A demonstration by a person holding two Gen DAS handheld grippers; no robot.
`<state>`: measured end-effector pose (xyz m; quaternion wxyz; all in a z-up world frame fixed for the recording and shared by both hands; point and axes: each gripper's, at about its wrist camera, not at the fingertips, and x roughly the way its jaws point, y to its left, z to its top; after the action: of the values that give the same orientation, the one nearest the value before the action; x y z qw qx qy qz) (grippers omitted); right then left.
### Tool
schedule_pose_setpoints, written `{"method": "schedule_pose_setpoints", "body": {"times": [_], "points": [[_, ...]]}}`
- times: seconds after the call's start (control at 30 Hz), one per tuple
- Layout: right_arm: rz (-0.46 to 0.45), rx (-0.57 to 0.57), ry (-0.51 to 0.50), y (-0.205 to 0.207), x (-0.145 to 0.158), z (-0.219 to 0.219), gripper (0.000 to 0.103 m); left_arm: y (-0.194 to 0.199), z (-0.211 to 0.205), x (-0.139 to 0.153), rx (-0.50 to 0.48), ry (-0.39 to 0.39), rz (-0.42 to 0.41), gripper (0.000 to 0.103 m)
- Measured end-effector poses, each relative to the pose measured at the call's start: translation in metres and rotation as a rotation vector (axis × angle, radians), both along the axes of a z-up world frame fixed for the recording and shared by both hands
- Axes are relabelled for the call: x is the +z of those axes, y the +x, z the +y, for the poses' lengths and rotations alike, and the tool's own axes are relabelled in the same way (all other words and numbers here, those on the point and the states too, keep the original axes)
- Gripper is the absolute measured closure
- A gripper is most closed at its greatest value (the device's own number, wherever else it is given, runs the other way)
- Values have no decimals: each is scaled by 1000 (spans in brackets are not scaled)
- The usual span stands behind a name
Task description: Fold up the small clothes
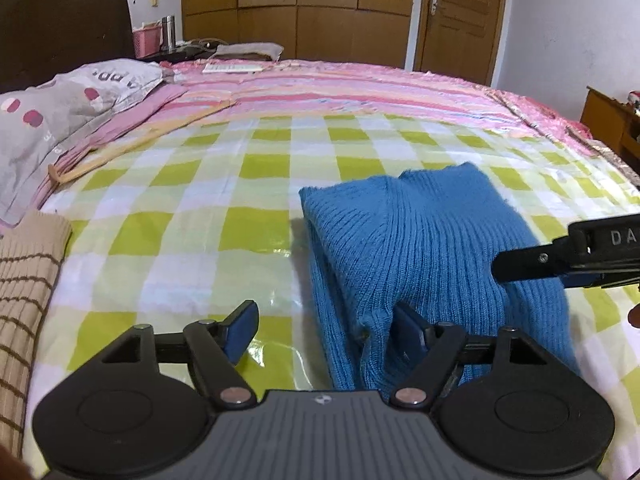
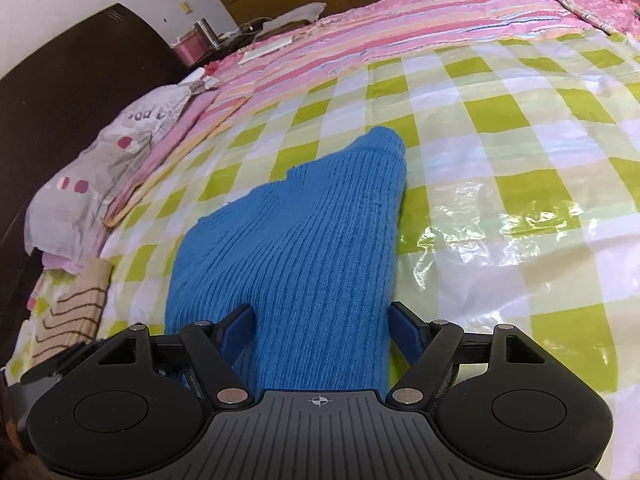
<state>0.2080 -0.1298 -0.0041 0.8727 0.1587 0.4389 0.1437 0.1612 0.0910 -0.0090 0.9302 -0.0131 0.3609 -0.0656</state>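
Green-and-white checked plastic sheet (image 1: 192,200) spread over bed, glossy, wrinkled in places. Pink striped bedcover (image 1: 340,88) beyond it. Grey pillow (image 1: 60,120) with pink dots at left, near dark headboard (image 1: 60,16). Wooden hanger (image 1: 132,148) lying along pillow's edge. Nightstand behind: pink basket (image 1: 145,42), steel flask (image 1: 169,32) just beside it. Wooden wardrobe (image 1: 296,4) and door (image 1: 460,16) on far wall.

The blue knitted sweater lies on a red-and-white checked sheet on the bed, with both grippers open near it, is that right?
Not quite: the checked sheet is green and white, not red and white, as the right wrist view shows. The rest holds: the blue knitted sweater lies on it, and the left gripper and right gripper are both open near it.
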Motion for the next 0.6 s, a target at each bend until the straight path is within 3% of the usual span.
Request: {"method": "schedule_pose_setpoints", "body": {"times": [0.43,0.53,0.6], "points": [[27,-10,116,12,-15,-10,25,14,12,-1,-70,-225,34,23],[30,5,131,11,-16,-13,25,16,10,-6,-93,-238,67,22],[42,11,142,10,-19,-15,25,21,7,-13,-89,-229,101,15]]}}
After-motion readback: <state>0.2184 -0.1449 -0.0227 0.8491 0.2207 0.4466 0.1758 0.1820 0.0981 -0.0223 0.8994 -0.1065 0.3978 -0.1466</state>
